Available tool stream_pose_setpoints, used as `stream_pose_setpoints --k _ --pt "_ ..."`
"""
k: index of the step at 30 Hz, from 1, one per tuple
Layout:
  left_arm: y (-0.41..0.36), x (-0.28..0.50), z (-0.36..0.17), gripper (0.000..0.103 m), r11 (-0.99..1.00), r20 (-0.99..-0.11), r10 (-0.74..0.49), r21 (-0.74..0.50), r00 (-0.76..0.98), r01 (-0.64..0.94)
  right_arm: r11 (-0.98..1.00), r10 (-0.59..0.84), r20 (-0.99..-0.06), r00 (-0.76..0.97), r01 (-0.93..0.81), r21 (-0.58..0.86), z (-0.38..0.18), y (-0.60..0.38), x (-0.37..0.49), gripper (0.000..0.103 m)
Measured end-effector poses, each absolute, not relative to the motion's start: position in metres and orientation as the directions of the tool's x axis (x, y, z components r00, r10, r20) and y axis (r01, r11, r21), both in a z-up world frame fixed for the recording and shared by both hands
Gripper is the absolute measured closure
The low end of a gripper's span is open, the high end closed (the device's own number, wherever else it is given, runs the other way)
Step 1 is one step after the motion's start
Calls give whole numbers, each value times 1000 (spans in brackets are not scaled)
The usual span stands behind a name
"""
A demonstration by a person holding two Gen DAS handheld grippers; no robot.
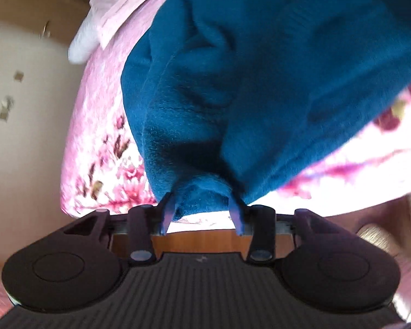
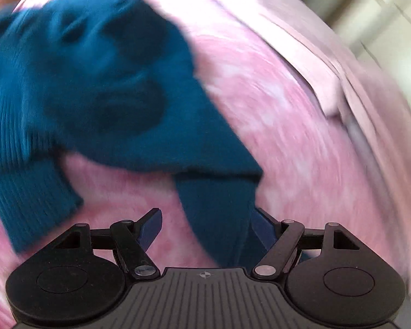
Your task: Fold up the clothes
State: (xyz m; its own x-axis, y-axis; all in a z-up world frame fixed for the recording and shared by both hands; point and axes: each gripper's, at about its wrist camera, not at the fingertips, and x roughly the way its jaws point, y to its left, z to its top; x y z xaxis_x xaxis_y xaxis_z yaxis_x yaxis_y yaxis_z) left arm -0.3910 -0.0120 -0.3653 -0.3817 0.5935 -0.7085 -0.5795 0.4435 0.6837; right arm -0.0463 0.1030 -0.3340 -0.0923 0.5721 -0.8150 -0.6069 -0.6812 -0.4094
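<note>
no readable labels anywhere, teal sweater (image 1: 260, 82) bunched between the half-spread left claw (image 1: 202, 216), its sleeve (image 2: 219, 219) running through the wide-spread right claw (image 2: 205, 227)

A teal fleece garment (image 1: 260, 82) lies bunched on a pink floral bedspread (image 1: 101, 148), its edge between the left gripper's (image 1: 202, 213) parted fingers.

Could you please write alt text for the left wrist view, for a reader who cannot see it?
A teal fleece garment lies bunched on a pink floral bedspread, a fold of it sitting between the blue fingers of the left hand-held gripper, whose jaws stand partly apart. Pale floor shows at the left, and the image is slightly blurred.
</note>
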Motion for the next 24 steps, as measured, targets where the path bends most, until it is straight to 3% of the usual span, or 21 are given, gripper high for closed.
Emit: stream_pose_setpoints --k 7,10,19,21,22,23,24 --pt "-40 -386 -394 61 497 -568 729 823 -383 -275 -713 592 -803 -68 -509 -482 -361 117 -54 28" --pt "-46 -385 -405 52 505 -534 767 845 -355 -178 -721 602 -794 -83 -484 -496 -365 116 -61 28" --pt "-25 -389 -428 52 479 -493 818 869 -298 -124 -711 683 -721 -114 -328 -622 -392 112 -83 28" --pt "-20 -390 -428 75 490 -511 812 860 -282 -146 -700 701 -702 -127 -311 -643 -395 114 -84 28" --pt "-18 -391 -425 98 509 -537 797 844 -276 -171 -701 702 -699 -137 -309 -643 -395 115 -85 30" --pt "-17 -391 -423 97 527 -562 782 827 -269 -197 -705 697 -703 -144 -315 -635 -395 117 -85 68" --pt "-16 -391 -421 97 537 -579 772 815 -261 -218 -715 684 -715 -145 -331 -616 -393 120 -85 93"
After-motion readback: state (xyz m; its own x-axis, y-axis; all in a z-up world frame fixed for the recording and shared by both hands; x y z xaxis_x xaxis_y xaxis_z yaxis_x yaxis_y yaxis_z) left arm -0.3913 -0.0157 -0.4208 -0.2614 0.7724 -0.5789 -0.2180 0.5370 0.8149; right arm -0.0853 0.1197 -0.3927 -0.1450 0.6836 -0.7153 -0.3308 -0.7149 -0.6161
